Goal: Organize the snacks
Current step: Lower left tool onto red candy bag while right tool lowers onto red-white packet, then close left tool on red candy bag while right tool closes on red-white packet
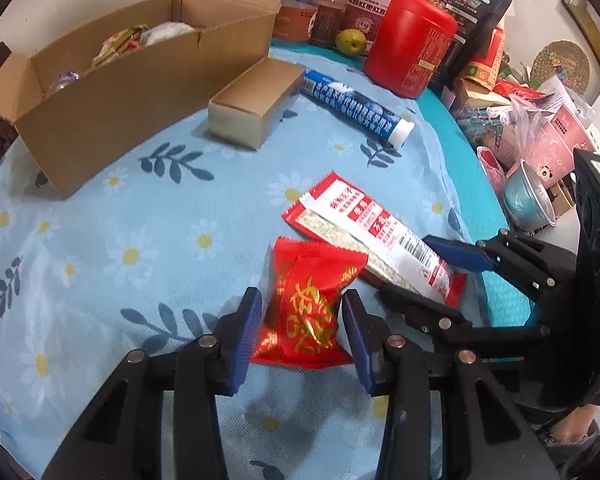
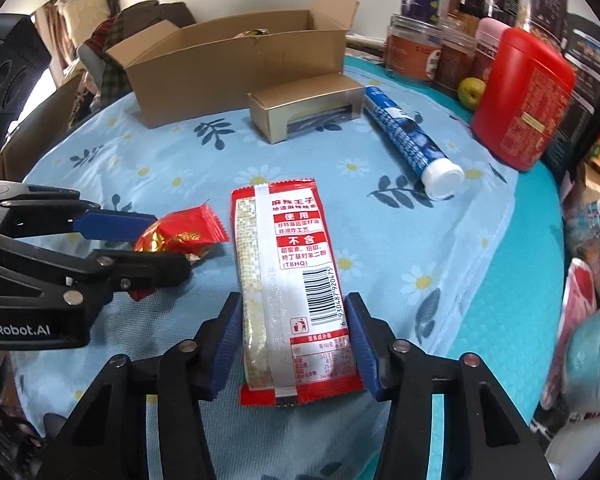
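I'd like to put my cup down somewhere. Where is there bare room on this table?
The flowered cloth lies bare in front of the big cardboard box, left of the small red packet. The far right edge, around the red canister, is crowded.

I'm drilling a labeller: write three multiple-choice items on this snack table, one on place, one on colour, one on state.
1. Between the fingers of the right gripper lies: A a spoon; B the red-and-white packet; C a banana.
2. The cap of the blue tube is: A white; B red; C green.
3. The large cardboard box is: A taped shut; B flattened; C open.

B: the packet sits between both pads.
A: the tube's near end shows white.
C: its flaps stand up.
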`<state>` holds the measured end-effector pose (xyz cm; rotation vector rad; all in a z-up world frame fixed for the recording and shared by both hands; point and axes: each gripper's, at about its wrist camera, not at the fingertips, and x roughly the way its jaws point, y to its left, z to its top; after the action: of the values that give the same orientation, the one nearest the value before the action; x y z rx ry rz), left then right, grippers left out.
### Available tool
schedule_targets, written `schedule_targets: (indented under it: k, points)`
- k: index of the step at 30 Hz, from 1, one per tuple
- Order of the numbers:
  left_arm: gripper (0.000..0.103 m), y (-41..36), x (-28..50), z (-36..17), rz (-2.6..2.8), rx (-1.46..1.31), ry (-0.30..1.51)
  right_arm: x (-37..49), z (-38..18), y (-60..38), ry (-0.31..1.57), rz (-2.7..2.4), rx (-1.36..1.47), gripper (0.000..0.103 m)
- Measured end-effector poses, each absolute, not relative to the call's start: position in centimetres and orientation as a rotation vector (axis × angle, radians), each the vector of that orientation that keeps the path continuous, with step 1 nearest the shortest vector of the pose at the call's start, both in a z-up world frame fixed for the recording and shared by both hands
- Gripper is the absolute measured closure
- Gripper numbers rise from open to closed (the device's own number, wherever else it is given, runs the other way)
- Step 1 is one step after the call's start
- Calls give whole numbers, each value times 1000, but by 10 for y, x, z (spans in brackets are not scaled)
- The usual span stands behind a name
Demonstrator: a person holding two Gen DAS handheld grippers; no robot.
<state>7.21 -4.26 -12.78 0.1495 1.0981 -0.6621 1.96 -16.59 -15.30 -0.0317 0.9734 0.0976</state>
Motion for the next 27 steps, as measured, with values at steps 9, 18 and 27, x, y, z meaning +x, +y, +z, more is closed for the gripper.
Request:
schedule_targets:
  k: [9, 18, 27]
  points:
    - [62, -47, 77, -137, -662, 145, 1097, 18, -152, -174, 991, 91, 1, 53]
    - [62, -55, 73, -138, -643, 199, 1048, 18, -153, -171, 994, 78, -14, 40]
    - [68, -45, 76, -136, -629, 148, 1051, 21, -155, -165, 967, 77, -54, 49]
